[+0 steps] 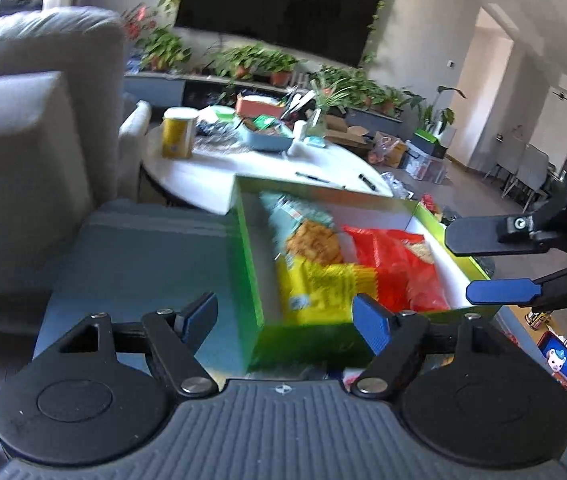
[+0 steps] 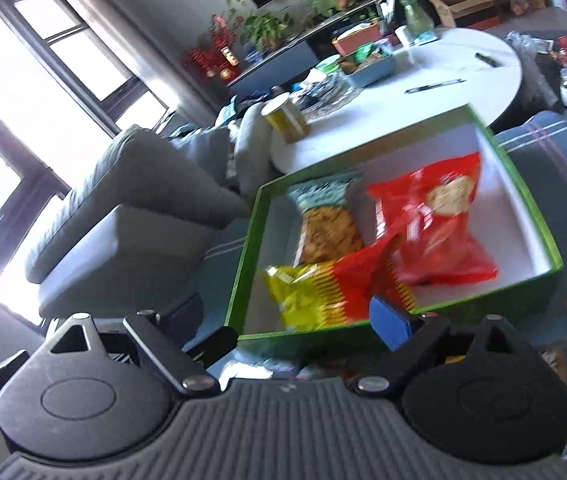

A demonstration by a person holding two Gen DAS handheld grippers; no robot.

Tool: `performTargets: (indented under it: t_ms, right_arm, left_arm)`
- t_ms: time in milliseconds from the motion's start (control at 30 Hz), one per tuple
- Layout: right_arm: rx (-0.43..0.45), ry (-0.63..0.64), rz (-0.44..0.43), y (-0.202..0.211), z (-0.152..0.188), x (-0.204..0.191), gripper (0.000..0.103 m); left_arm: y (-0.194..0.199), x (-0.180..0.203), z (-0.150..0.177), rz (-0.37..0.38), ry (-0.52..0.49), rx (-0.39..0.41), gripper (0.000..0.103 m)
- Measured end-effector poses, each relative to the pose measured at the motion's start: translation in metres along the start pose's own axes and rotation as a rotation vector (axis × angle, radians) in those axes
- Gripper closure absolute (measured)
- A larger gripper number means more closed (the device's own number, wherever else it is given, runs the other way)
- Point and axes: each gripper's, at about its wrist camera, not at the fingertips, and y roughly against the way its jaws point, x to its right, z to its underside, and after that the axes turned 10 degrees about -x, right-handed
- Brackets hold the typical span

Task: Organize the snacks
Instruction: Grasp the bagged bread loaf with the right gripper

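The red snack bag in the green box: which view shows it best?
Right wrist view: the red snack bag lies whole and unobstructed in the green box. Left wrist view shows it blurrier, partly behind the yellow bag.

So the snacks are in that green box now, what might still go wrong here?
1. The yellow-and-red packet leans against the green box's near wall, so it might slide out or get knocked if a claw sweeps past.
2. Both the left claw and right claw hang open close to that near wall and may bump it.
3. The packets overlap, leaving little flat room for more.
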Motion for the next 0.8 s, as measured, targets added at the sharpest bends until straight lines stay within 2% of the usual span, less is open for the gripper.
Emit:
performTargets:
  t_ms: [100, 233, 367, 567, 800]
  right_arm:
    - [-0.045, 0.002, -0.038, -0.013, 0.009, -0.008, 0.000]
    - [-0.175, 0.016, -0.104, -0.040, 0.025, -0.020, 0.003]
    - [-0.201, 0.014, -0.066, -0.060, 0.034, -0.025, 0.004]
    - [-0.253, -0.013, -0.062, -0.082, 0.038, -0.027, 0.008]
    - [-0.282, -0.008, 0.005, -0.105, 0.041, -0.031, 0.015]
  left_arm:
    - [0.009, -0.008, 0.016, -0.008, 0.014, 0.000, 0.031]
    - [0.017, -0.020, 0.034, -0.032, 0.038, -0.011, 0.031]
    - [0.018, -0.028, 0.048, -0.026, 0.058, -0.050, 0.031]
    - [0.014, -0.028, 0.064, -0.017, 0.047, -0.103, 0.031]
    - [0.007, -0.025, 0.073, 0.004, 0.063, -0.106, 0.027]
